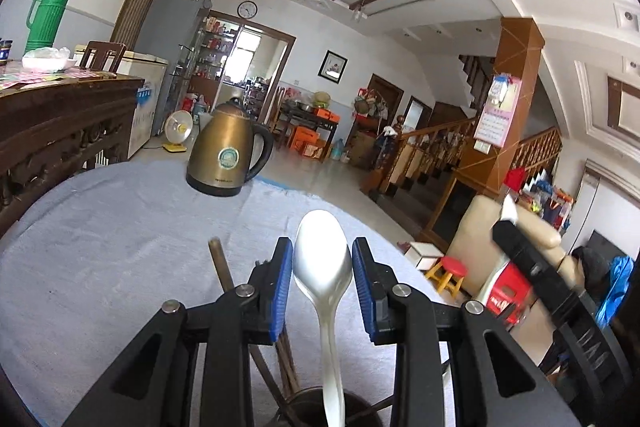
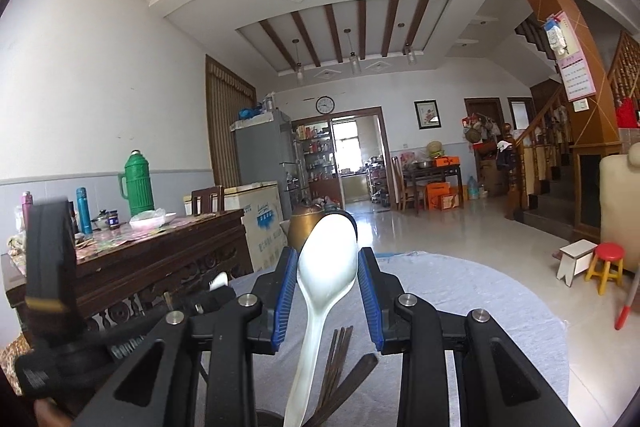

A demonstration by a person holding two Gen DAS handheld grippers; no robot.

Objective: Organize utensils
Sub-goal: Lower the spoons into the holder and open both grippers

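Observation:
A silver spoon [image 1: 323,259] stands upright in a dark cup [image 1: 316,407] at the bottom edge of the left wrist view, with dark chopsticks [image 1: 221,267] leaning beside it. The spoon's bowl rises between the open blue pads of my left gripper [image 1: 322,283], touching neither. In the right wrist view the same spoon [image 2: 327,263] stands between the open pads of my right gripper [image 2: 327,291], with the chopsticks [image 2: 338,367] behind it. The other gripper shows at the edge of each view.
A round table with a grey-blue cloth [image 1: 120,251] carries a bronze electric kettle [image 1: 226,151] at its far side. A dark wooden sideboard [image 2: 160,259] with a green thermos [image 2: 138,183] stands to the left. A red stool [image 2: 606,265] and a staircase are to the right.

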